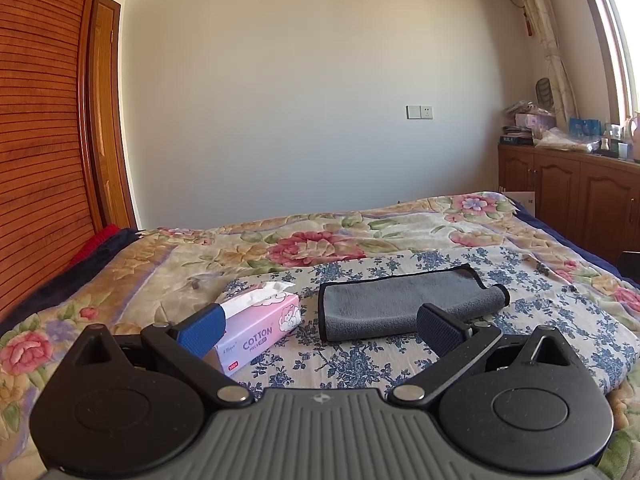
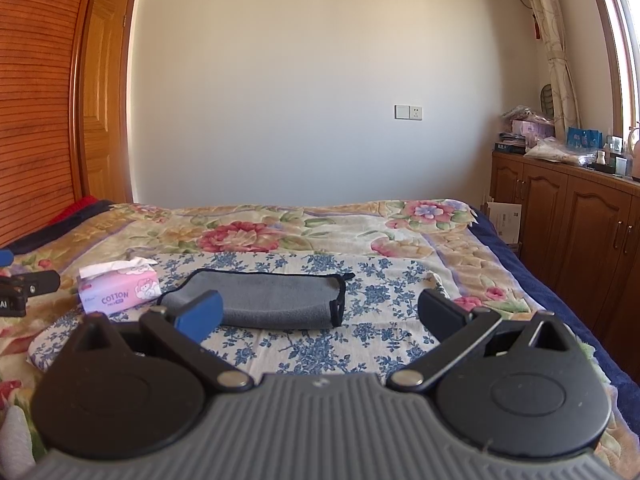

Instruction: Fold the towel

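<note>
A grey towel with black edging lies folded on a blue-flowered white cloth on the bed. It also shows in the right wrist view. My left gripper is open and empty, held just in front of the towel, its fingers apart. My right gripper is open and empty, also in front of the towel, its left finger overlapping the towel's left end in view. The left gripper shows at the left edge of the right wrist view.
A pink tissue box sits left of the towel, also in the right wrist view. The floral bedspread covers the bed. Wooden cabinets with clutter stand at right; a wooden headboard at left.
</note>
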`<state>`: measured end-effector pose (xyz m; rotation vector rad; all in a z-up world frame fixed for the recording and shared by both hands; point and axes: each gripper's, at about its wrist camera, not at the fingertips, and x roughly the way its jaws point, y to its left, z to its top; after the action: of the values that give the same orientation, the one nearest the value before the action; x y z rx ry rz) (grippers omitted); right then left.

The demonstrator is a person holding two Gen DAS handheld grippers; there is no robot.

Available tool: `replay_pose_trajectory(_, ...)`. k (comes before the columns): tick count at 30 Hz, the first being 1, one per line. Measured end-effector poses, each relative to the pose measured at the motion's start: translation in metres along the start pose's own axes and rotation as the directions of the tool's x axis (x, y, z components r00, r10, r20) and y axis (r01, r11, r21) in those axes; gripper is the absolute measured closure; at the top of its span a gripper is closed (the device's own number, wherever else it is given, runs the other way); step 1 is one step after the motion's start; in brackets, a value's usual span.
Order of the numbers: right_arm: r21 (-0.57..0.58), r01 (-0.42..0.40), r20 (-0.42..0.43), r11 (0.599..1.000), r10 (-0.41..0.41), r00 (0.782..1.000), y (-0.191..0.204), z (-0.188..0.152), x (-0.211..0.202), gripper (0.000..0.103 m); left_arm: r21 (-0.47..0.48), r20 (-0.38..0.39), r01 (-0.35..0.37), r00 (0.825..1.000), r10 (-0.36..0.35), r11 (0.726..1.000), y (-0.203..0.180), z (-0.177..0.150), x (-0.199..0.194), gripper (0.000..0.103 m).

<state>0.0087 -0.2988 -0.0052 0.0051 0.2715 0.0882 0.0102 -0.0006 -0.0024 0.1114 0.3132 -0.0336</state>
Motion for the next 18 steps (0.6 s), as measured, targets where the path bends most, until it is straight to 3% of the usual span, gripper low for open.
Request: replay_pose_trajectory(18,0.0,0.0,-0.001,1.0,0.0,1.0,0.0001,0.0,0.0,0.0,-0.014,-0.007,-0.005,1.0,0.005,1.0,0.0,-0.0033,0.0015,0.0)
